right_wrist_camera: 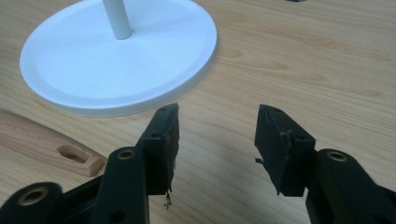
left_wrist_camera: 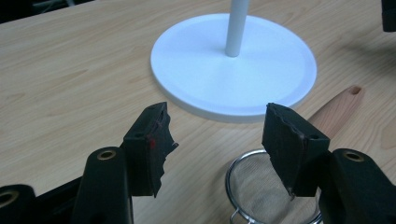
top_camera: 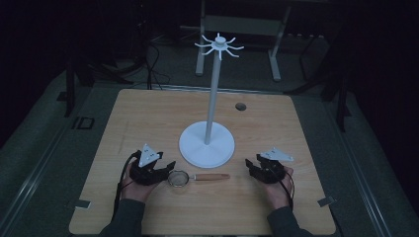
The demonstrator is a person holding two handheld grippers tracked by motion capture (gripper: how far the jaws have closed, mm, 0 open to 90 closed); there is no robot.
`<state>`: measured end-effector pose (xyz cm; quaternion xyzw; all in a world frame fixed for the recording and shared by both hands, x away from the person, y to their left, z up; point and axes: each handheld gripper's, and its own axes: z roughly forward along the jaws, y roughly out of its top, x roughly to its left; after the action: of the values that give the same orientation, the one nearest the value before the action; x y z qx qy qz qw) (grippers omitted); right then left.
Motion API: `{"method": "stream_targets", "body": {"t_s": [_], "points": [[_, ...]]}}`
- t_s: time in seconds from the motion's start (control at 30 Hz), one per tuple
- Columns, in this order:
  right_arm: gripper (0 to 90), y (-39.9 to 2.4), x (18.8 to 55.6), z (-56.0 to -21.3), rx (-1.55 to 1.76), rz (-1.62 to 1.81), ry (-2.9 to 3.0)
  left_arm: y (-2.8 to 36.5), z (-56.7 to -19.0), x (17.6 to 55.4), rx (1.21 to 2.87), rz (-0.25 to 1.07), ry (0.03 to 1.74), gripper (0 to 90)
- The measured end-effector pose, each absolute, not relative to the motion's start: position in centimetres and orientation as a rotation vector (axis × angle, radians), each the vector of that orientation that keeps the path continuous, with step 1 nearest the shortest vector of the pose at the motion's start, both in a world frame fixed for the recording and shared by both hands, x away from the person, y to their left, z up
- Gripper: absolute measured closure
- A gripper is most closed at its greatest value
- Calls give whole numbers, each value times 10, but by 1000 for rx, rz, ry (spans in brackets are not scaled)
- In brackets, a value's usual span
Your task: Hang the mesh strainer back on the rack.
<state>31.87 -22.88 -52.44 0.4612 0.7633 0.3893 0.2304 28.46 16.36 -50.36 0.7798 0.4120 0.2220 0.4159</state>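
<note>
A small strainer (top_camera: 178, 177) lies flat on the wooden table (top_camera: 148, 113), near its front edge, between the two hands. It has a round bowl of fine grey mesh held in a bright metal ring, and in the left gripper view (left_wrist_camera: 254, 191) a small wire loop sticks out from the ring on the near side. A straight handle of pale reddish wood (top_camera: 212, 177) runs from the bowl toward the right hand, level on the table, and ends in a slotted hole (right_wrist_camera: 74, 154) that shows well in the right gripper view. The handle (left_wrist_camera: 336, 109) looks smooth and plain, somewhat darker than the tabletop.

The left gripper (top_camera: 158, 170) sits just beside the bowl, its jaws spread wide with nothing between them; in its own view (left_wrist_camera: 217, 140) the right-hand jaw hangs over the rim of the strainer, though whether it touches is unclear. The right gripper (top_camera: 253, 167) is a short way off the end of the handle, its jaws also wide apart and empty (right_wrist_camera: 217, 140).

Just behind the strainer stands a white stand (top_camera: 206, 143) with a round flat base, a thin upright pole and a ring of curved hooks at the top (top_camera: 219, 45). Farther back, a small dark round hole (top_camera: 240, 106) is set in the table.
</note>
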Motion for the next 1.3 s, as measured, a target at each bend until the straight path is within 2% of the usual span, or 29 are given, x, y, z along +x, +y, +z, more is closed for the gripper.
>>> {"method": "stream_targets", "body": {"t_s": [0.23, 0.3, 0.37, 0.5, 0.73, 1.3], "points": [[474, -234, 318, -523, 1281, 1070, 2090, 158, -500, 295, 2026, 509, 1008, 409], [492, -235, 318, -523, 1290, 1065, 2090, 157, -500, 298, 2039, 504, 998, 411], [567, -240, 318, -522, 1305, 1089, 2069, 156, -498, 301, 2053, 499, 985, 418], [586, -242, 317, -521, 1301, 1105, 2065, 154, -495, 305, 2082, 482, 951, 439], [577, -250, 317, -520, 1314, 1111, 2058, 144, -488, 312, 2159, 435, 880, 491], [537, -263, 318, -518, 1340, 1109, 2026, 124, -484, 322, 2242, 362, 824, 512]]}}
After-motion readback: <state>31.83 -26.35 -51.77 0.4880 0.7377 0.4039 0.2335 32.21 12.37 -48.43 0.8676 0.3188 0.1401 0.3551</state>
